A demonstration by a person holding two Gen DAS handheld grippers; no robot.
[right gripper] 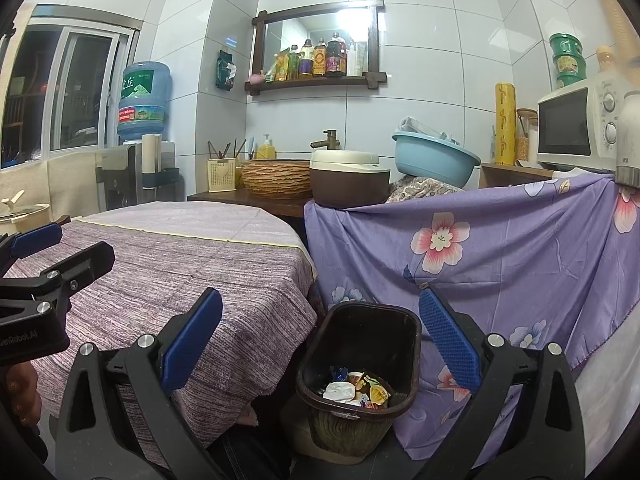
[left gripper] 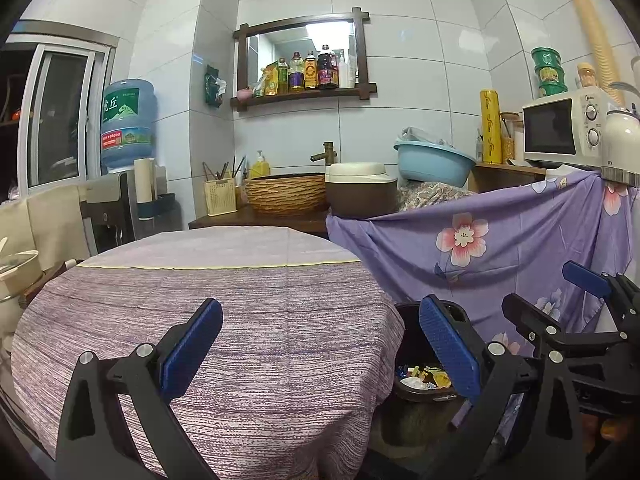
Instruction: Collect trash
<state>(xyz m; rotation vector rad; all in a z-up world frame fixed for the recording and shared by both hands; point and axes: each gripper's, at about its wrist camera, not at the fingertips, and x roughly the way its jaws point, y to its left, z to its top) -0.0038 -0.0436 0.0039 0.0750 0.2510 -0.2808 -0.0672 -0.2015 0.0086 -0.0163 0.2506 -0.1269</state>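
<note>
Hovering wide open and empty, left gripper point(left gripper: 320, 350) above the bare purple-striped tablecloth point(left gripper: 240, 320) at centre frame, right gripper point(right gripper: 320, 344) above the dark bin point(right gripper: 404, 344) at lower centre. Resting in the bin's bottom, trash point(right gripper: 356, 392), wrappers and crumpled paper. Risking a knocked bin or snagged floral cloth point(right gripper: 500, 264) at right, given the tilted perch on a stump-like base.

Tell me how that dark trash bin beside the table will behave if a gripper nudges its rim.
The trash bin already sits tilted on a rounded base, so it would probably rock or tip. It holds only a few wrappers, so it is likely light and slides easily. Its walls look like rigid plastic.
</note>
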